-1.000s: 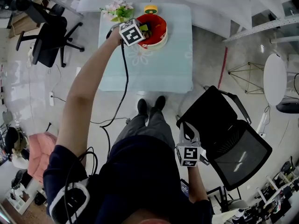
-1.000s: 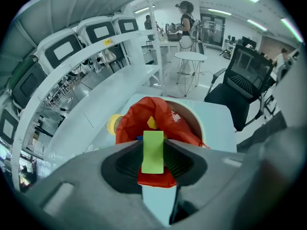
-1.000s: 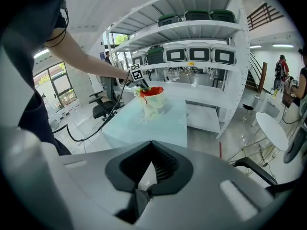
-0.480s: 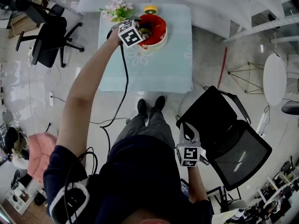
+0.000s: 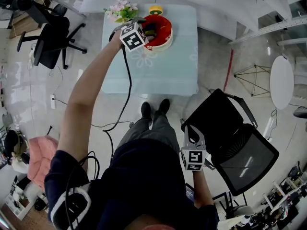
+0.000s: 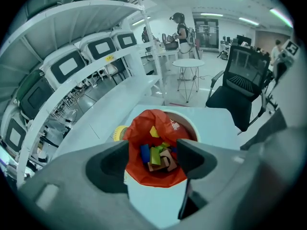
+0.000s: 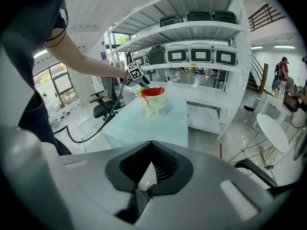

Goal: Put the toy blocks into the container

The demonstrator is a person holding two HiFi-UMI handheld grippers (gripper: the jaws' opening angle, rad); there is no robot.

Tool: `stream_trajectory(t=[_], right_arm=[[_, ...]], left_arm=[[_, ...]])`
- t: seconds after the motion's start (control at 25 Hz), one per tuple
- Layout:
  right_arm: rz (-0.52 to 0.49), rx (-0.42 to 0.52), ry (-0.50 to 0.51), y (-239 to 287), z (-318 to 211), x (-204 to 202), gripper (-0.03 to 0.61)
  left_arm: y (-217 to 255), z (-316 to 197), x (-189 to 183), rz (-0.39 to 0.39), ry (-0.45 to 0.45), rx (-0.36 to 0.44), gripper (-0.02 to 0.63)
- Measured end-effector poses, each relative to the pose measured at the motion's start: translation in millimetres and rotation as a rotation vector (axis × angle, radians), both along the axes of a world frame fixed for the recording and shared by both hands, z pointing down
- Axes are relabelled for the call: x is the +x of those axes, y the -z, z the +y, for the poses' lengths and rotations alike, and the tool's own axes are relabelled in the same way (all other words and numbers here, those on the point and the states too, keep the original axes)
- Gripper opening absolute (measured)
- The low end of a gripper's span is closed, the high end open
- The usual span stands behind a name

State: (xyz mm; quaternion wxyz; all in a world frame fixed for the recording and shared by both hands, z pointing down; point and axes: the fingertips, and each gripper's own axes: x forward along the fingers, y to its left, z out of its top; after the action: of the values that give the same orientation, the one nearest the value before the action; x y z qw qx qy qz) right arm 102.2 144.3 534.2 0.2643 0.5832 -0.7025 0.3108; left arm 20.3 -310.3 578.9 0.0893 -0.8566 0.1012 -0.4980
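We see the left tongs (image 5: pixel 145 31) held out over the container (image 5: pixel 163 44), which stands toward the 12 o'clock edge of the pale tabletop (image 5: pixel 163 71) in the head view. In the left gripper view these tongs (image 6: pixel 153 152) are released: the jaws stand well apart and have just been opening. Nothing is pinched between them, and their pads press on nothing. Through the gap we look straight down into the container (image 6: pixel 195 126), a cream tub lined with a red bag (image 6: pixel 138 128). The toy blocks (image 6: pixel 156 155) lie heaped at the bottom of that bag. We can pick out a blue one, a green one and a brown one, with a yellow one resting higher against the liner at 12 o'clock.

A round yellow thing (image 5: pixel 154 9) sits on the tabletop just beside the container at its 12 o'clock in the head view. A bunch of flowers (image 5: pixel 121 10) sits at its 10 o'clock. A black cable (image 5: pixel 128 80) trails from the left tongs down across the tabletop to the floor.

The right tongs (image 5: pixel 191 129) hang low at the person's side, toward 5 o'clock in the head view, beside a black chair (image 5: pixel 240 152). In the right gripper view they (image 7: pixel 146 191) are clenched, tips meeting with nothing between them. The container (image 7: pixel 154 103) shows far off at 12 o'clock.
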Motion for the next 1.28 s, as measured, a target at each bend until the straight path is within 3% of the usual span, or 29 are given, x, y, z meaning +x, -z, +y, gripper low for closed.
stream_trajectory(t=[0.2, 0.52, 0.92, 1.28], right_arm=[[0.003, 0.014, 0.003, 1.5, -1.3, -0.5, -0.002], [0.000, 0.026, 0.019, 5.4, -6.6, -2.4, -0.002], [0.022, 0.120, 0.046, 22.6, -23.1, -2.6, -0.002], [0.023, 0.190, 0.066, 40.2, -34.4, -9.3, -0.002]], left_arm=[[13.8, 4.4, -3.1, 0.031, 0.001, 0.035, 0.322], [52.5, 22.0, -16.2, 0.142, 0.036, 0.093, 0.304], [110.8, 53.8, -34.2, 0.312, 0.079, 0.186, 0.192], [155.1, 82.7, -55.8, 0.436, 0.129, 0.271, 0.032]])
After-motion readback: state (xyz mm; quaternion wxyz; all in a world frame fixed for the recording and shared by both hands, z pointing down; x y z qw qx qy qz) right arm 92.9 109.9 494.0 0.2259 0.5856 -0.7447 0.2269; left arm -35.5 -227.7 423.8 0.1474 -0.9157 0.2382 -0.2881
